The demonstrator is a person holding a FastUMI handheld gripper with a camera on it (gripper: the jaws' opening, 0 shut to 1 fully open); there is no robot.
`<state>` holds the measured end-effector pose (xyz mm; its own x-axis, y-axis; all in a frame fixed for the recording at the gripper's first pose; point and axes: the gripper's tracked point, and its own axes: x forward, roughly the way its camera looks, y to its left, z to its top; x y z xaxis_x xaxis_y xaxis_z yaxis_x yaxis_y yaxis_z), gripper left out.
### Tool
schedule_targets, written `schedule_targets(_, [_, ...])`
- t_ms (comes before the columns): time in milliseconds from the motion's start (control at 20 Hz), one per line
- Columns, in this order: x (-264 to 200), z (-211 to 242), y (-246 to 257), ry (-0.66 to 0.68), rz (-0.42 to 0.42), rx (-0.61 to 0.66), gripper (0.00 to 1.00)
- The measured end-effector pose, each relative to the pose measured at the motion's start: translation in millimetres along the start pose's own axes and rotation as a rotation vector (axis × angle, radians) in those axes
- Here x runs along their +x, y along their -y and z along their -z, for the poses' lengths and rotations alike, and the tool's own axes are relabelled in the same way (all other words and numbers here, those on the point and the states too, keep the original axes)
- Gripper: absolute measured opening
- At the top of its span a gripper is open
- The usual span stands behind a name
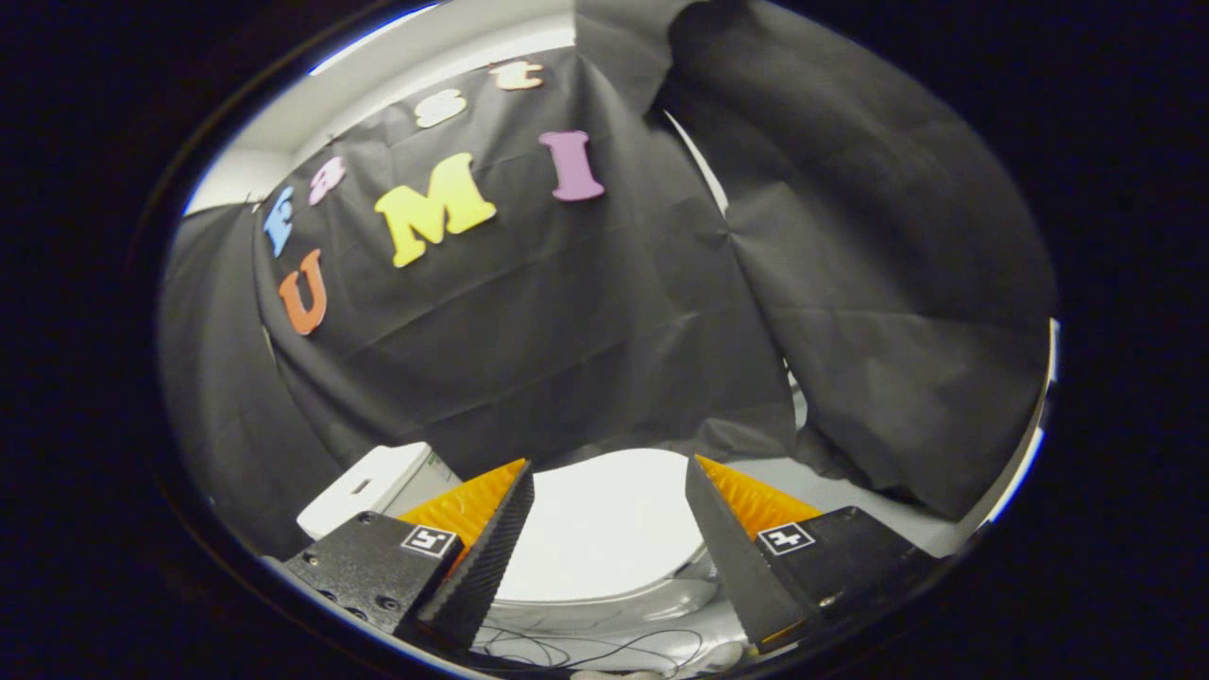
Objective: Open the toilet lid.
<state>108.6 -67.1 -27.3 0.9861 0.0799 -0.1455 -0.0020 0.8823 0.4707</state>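
Gripper view | toilet lid (604,529) white, closed, beyond the jaws | gripper (609,482) jaws spread, holding nothing

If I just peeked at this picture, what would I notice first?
Probably the two orange-and-black fingers of the gripper, spread wide apart and holding nothing. Between them and just beyond sits the white toilet lid, lying down closed. Off to one side of the fingers is the white tank, with black cloth hanging behind it all.
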Motion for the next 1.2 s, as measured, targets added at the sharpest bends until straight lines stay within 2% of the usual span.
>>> schedule_targets(300, [41, 31, 44, -0.167, -0.004, 0.269, 0.99])
schedule_targets(400, [48, 43, 55, -0.189, -0.003, 0.321, 0.99])
schedule_targets(800, [78, 90, 84, -0.297, 0.016, 0.443, 0.99])
schedule_targets(1200, [73, 126, 125, -0.334, 0.064, 0.482, 0.99])
